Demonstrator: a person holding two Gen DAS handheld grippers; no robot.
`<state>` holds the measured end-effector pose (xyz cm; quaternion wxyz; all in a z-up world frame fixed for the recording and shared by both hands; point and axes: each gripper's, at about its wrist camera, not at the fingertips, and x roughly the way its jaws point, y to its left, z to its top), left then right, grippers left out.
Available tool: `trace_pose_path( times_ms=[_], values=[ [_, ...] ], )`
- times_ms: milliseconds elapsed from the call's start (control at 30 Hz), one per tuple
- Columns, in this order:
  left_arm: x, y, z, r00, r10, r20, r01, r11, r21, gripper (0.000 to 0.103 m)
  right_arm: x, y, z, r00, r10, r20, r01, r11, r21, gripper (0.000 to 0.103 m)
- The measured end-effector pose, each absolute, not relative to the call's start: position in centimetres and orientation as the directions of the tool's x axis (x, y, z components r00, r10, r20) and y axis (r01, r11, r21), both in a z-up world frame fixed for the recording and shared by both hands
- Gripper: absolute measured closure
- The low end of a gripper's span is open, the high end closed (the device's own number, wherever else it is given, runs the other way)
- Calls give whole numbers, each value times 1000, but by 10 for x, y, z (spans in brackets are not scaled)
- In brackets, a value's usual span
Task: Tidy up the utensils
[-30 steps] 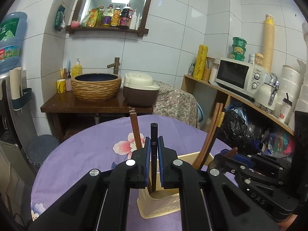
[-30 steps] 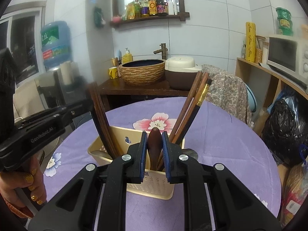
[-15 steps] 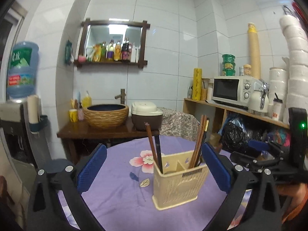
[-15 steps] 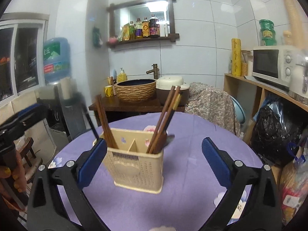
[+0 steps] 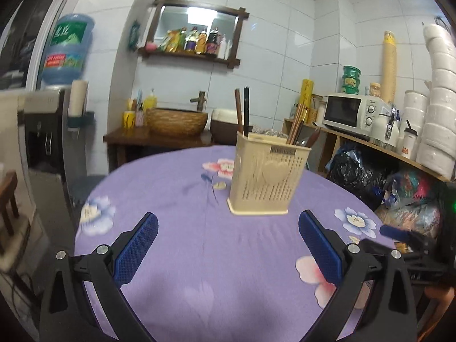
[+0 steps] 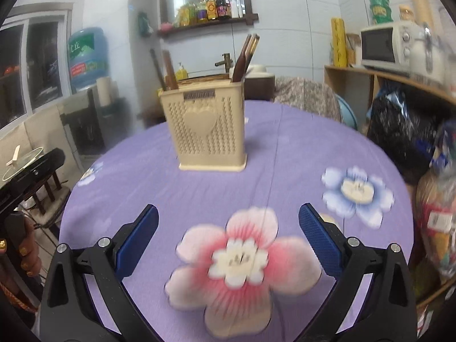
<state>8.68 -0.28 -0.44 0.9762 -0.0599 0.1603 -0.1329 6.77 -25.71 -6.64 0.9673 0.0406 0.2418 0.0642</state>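
Left tongs [image 5: 228,239] and right tongs [image 6: 228,236] both stand wide apart, gripping nothing, over bare purple cloth near the table [image 5: 176,256] edge. The cream utensil holder [image 5: 268,179] stands upright mid-table, well apart from both tongs, with open cloth on all sides. Chopsticks [image 5: 242,111] and wooden utensils [image 6: 245,57] stand inside it. Bagged clutter [image 5: 356,173] crowds the table's right rim.

Black grippers [image 5: 228,245] — blue ribbed pads [image 5: 136,248]
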Motion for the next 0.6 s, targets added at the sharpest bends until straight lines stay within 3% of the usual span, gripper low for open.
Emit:
trace_pose_path(
  times_ms=[200,600],
  values=[
    [54,-3,-16,929,-226,-293,202,973,-109,5,25,-251,-75,885,144,-443,-111,989,101,6],
    [-5,-2,15,958,-238,-163,229,971,-72,5,-48,-231,-21,960,180,-213,-172,984,54,6]
  ],
)
